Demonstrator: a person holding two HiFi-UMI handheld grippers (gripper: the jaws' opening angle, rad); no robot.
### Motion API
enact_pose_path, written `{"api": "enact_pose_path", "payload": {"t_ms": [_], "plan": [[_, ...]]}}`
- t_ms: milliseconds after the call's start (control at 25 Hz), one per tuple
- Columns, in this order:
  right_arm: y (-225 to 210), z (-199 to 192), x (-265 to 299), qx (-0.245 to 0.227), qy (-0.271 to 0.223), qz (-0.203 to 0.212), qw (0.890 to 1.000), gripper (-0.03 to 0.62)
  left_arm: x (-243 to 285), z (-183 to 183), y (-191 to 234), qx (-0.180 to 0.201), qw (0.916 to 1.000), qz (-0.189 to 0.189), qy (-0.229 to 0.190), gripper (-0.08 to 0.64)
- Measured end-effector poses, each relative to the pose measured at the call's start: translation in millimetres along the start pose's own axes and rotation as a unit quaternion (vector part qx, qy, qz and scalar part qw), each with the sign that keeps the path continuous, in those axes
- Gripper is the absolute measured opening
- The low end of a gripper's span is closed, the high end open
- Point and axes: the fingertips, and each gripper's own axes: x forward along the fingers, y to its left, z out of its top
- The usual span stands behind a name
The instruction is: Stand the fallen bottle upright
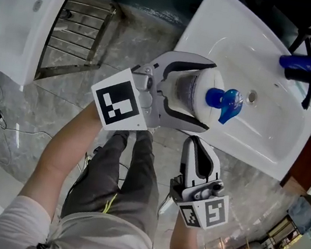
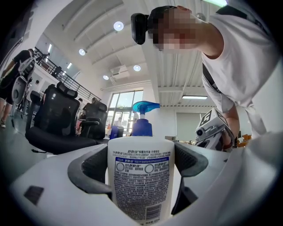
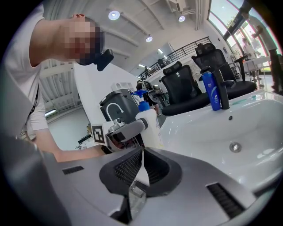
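While the right claw [image 1: 198, 147] hangs nearest the person, pressed shut on nothing, the left claw [image 1: 203, 94] clamps the white pump bottle [image 2: 140, 176] round its body, roughly upright over the near rim of the sink [image 1: 272, 132]. Whether its base touches I cannot tell. It looks like rigid, smooth plastic, probably slippery and weighty if full, so mid-body is the sound hold, never the blue pump [image 1: 223, 100]. Farther off stands a blue bottle [image 1: 304, 63].
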Motion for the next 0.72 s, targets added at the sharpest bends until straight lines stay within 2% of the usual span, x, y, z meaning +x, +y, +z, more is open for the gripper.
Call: {"api": "enact_pose_path", "payload": {"t_ms": [120, 440, 720], "plan": [[-3.5, -2.9, -1.2, 0.004, -0.001, -0.002, 1.0, 0.041, 1.0, -1.6, -1.1, 0.007, 0.9999, -0.003, 0.01, 0.468], [20.3, -12.4, -0.7, 0.007, -0.012, -0.006, 1.0, 0.041, -28.7, -3.9, -13.1, 0.03, 0.9985, -0.014, 0.044, 0.468], [25.7, -14.9, -9.1, 0.008, -0.02, -0.014, 1.0, 0.041, -29.3, -5.3, -16.8, 0.019, 0.9985, -0.006, 0.051, 0.468]]}}
